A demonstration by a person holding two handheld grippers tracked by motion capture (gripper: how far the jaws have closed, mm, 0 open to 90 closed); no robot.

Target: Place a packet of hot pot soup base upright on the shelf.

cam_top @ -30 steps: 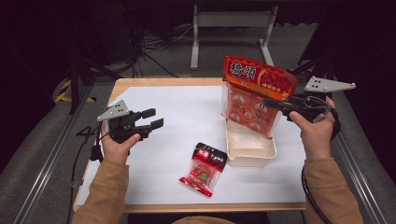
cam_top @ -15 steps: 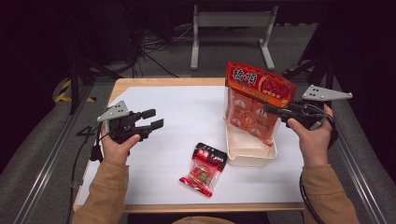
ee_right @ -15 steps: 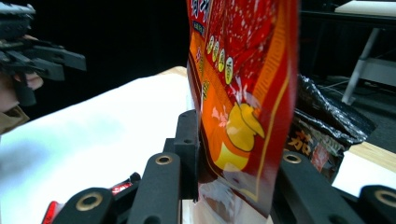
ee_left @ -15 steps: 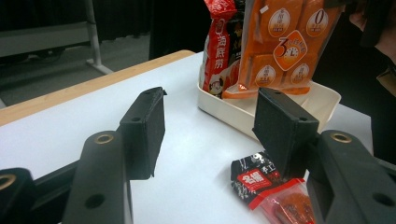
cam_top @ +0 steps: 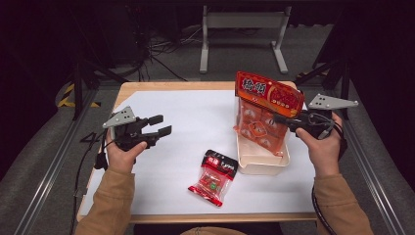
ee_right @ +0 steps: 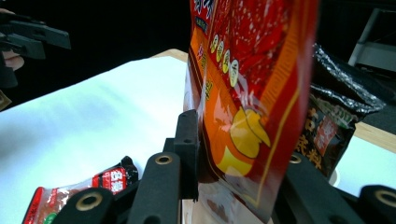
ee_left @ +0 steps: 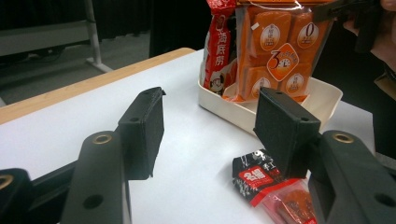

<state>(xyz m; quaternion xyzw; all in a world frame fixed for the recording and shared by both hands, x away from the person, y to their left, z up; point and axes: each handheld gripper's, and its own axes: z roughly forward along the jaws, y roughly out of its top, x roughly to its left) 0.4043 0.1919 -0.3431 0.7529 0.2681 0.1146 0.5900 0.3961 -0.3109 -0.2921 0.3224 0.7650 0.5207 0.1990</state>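
A large orange and red snack bag (cam_top: 264, 115) hangs upright, and my right gripper (cam_top: 280, 119) is shut on its right edge. The bag's lower end dips inside the cream tray (cam_top: 262, 164); whether it touches the tray's floor I cannot tell. In the right gripper view the jaws (ee_right: 243, 154) pinch the bag (ee_right: 252, 70). My left gripper (cam_top: 164, 125) is held above the left of the table, open and empty. Past its jaws (ee_left: 210, 126) I see the bag (ee_left: 275, 51) and the tray (ee_left: 327, 98). A small red and black packet (cam_top: 214, 176) lies flat near the front edge.
A red pouch (ee_left: 219, 46) stands in the tray beside the bag. A dark foil packet (ee_right: 336, 116) sits behind the bag. White paper (cam_top: 195, 122) covers the wooden table. A metal stand (cam_top: 242, 22) is on the floor beyond the far edge.
My right gripper has come down with the bag, so the bag's lower end now sits lower in the tray. The left gripper and the small packet have stayed put.
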